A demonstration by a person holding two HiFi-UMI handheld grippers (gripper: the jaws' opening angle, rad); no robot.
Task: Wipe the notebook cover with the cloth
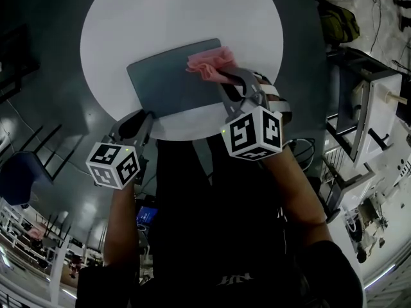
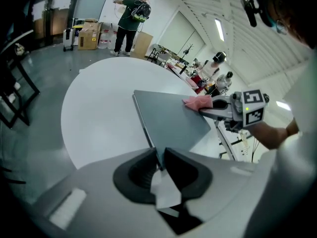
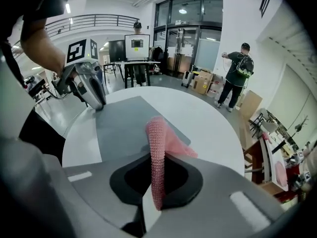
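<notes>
A dark grey notebook [image 1: 176, 79] lies flat on the round white table [image 1: 128, 24]. My left gripper [image 1: 142, 118] is shut on the notebook's near left corner; in the left gripper view the notebook [image 2: 171, 120] runs away from that gripper's closed jaws. My right gripper [image 1: 226, 79] is shut on a pink cloth [image 1: 210, 63], which rests on the notebook's far right corner. In the right gripper view the cloth [image 3: 158, 152] rises between the jaws and drapes onto the notebook [image 3: 126, 123]. The left gripper [image 3: 101, 104] shows at the notebook's far corner there.
The table's edge [image 1: 192, 136] curves just in front of the grippers. A dark chair [image 1: 26, 165] stands at the left, white racks and equipment [image 1: 369, 117] at the right. People [image 2: 130, 21] stand far off across the grey floor.
</notes>
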